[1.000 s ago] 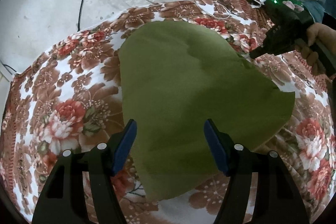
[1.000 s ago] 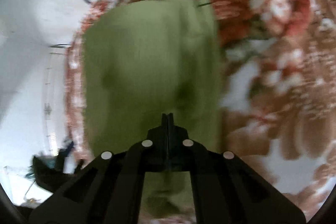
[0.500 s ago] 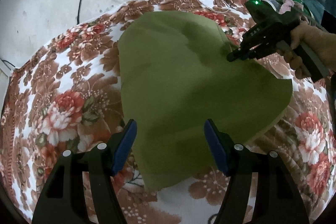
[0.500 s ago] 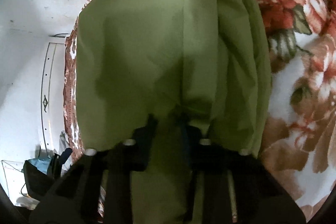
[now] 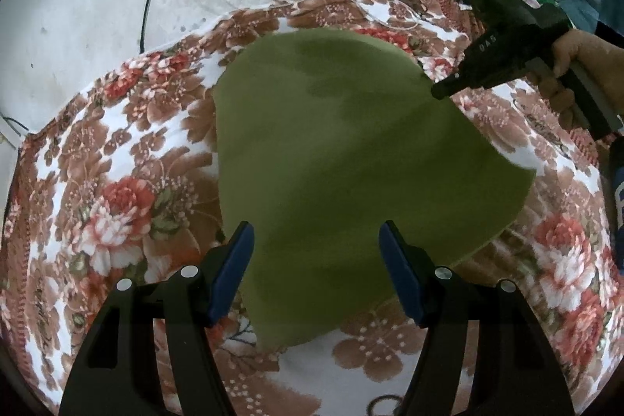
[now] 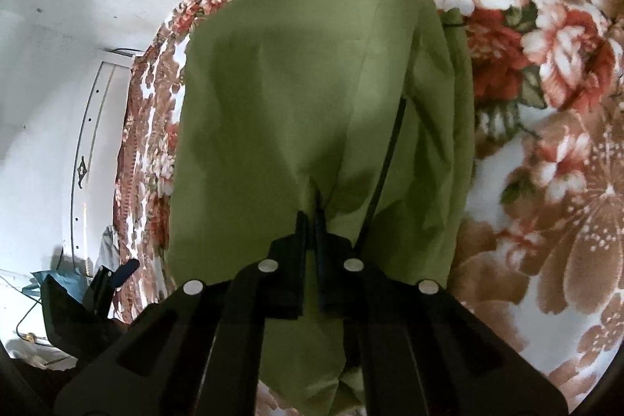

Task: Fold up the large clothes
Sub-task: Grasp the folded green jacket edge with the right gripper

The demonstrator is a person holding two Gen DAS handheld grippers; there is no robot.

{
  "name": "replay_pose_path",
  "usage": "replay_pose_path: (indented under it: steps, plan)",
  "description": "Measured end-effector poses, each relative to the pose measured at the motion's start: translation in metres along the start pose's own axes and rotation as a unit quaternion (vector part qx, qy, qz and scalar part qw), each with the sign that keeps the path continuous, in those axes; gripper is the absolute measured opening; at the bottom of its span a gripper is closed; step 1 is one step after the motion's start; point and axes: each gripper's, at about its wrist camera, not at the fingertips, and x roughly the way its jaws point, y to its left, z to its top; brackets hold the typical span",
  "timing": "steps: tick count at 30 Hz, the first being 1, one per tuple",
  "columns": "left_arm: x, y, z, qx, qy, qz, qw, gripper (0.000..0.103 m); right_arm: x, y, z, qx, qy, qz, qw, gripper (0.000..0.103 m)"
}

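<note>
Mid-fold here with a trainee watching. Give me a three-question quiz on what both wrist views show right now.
1. True or false: the right tool is closed on a pinch of the green garment.
2. What are the left tool's blue pads doing? A) clamping the garment B) standing apart above it C) gripping the blanket
3. What does the garment lie on?

Key
1. True. In the right wrist view its fingers sit nearly together with a fold of fabric bunched between them.
2. B. Nothing is clamped between the pads.
3. A floral blanket in red, brown and white.
</note>
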Motion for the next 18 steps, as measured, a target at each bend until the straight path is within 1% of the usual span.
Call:
replay_pose_path:
  steps: [2, 7, 14, 16, 18]
  plan:
    - [-0.003, -0.003, 0.007, 0.000, -0.005, -0.001, 1.0000, 0.067, -0.005, 0.004, -0.001, -0.016, -0.001, -0.006, 1.000, 0.001]
    - [-0.005, -0.012, 0.022, 0.001, -0.011, -0.008, 0.9999, 0.067, -0.023, 0.002, -0.005, -0.026, -0.006, -0.012, 1.000, 0.001]
    - [-0.007, -0.033, 0.033, 0.007, -0.016, -0.018, 0.9997, 0.067, -0.051, -0.020, -0.011, -0.008, -0.023, -0.027, 0.999, 0.001]
    - [-0.007, -0.037, 0.034, 0.010, -0.019, -0.020, 0.9996, 0.067, -0.050, -0.026, -0.013, -0.010, -0.026, -0.040, 0.999, 0.001]
    - [-0.003, -0.040, 0.034, 0.011, -0.020, -0.022, 0.9995, 0.067, -0.041, -0.030, -0.016, -0.004, -0.025, -0.044, 0.999, 0.001]
